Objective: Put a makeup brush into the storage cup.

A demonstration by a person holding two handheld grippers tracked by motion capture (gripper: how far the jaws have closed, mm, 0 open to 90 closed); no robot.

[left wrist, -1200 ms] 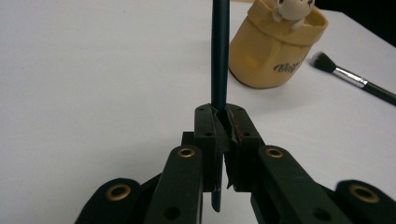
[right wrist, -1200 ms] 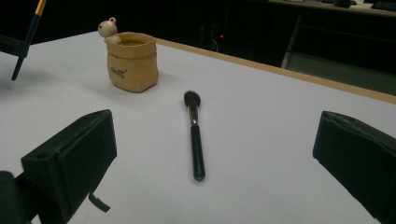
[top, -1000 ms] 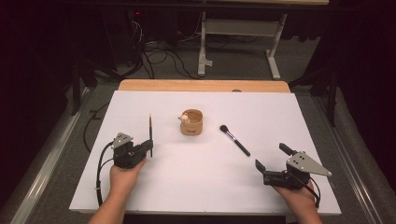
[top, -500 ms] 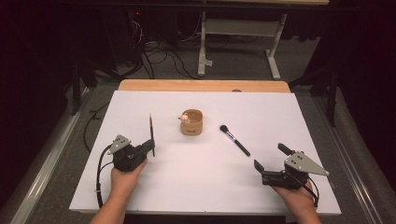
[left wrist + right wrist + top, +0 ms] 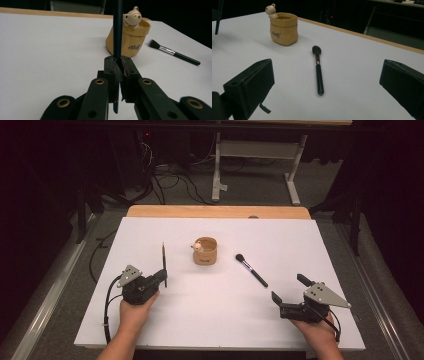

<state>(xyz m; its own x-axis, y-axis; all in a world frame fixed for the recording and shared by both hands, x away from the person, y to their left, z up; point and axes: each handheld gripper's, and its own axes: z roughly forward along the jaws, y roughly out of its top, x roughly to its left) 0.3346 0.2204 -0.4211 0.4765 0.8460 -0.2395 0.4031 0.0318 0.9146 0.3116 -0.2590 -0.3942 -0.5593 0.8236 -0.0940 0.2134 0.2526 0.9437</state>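
Nothing much has moved since the earlier pictures: both my hands sit where they were, and the pencil stands as it did.

My left gripper (image 5: 161,277) is clamped on the pencil (image 5: 163,260), a thin dark stick. From above, the pencil rises from the jaws and points away from me, its tip level with the cup (image 5: 205,251) and well to the cup's left. In the left gripper view the left gripper (image 5: 119,75) has its jaws pressed together around the pencil (image 5: 117,30), which runs upright through them, a short end poking out below and the long end passing in front of the cup's left edge. The cup (image 5: 130,38) is tan, shaped like a sack, with a small bear figure on its rim.

My right gripper (image 5: 286,291) lies nearer to me than the cup and well to its right, jaws spread wide and holding nothing. In the right gripper view its two black jaws stand far apart at the bottom corners, with bare table between them.

A brush (image 5: 251,270) lies flat on the table (image 5: 310,245) just to the right of the cup, bristles toward the cup, handle slanting toward my right gripper. In the right gripper view the brush (image 5: 318,71) lies between and beyond my jaws, apart from both, with the cup (image 5: 284,28) farther off to its left.
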